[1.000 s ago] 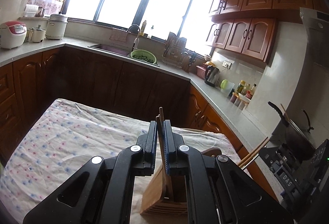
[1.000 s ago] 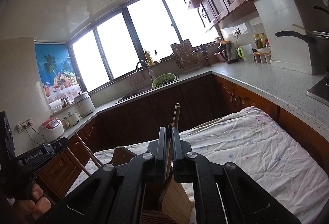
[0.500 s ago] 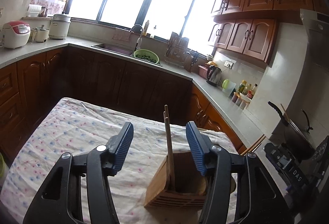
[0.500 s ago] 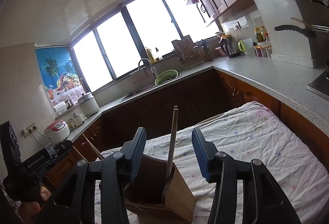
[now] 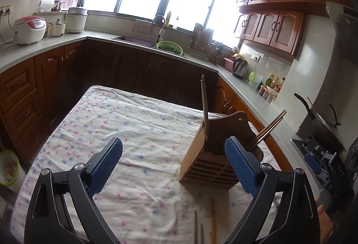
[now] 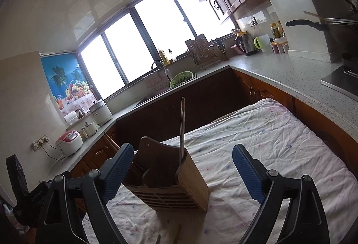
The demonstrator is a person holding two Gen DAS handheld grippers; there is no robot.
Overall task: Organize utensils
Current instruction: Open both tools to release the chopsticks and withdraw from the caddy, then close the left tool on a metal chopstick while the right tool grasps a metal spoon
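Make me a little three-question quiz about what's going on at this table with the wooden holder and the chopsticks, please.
1. True or false: the left gripper is clamped on a chopstick.
2. Where do the upright chopsticks stand? A) in the wooden holder B) in the green colander C) flat on the cloth
3. Fill in: loose chopsticks lie on the flowered ____ in front of the holder.

Key:
1. False; its jaws are opening, nothing between the pads. The right gripper is opening too.
2. A
3. tablecloth
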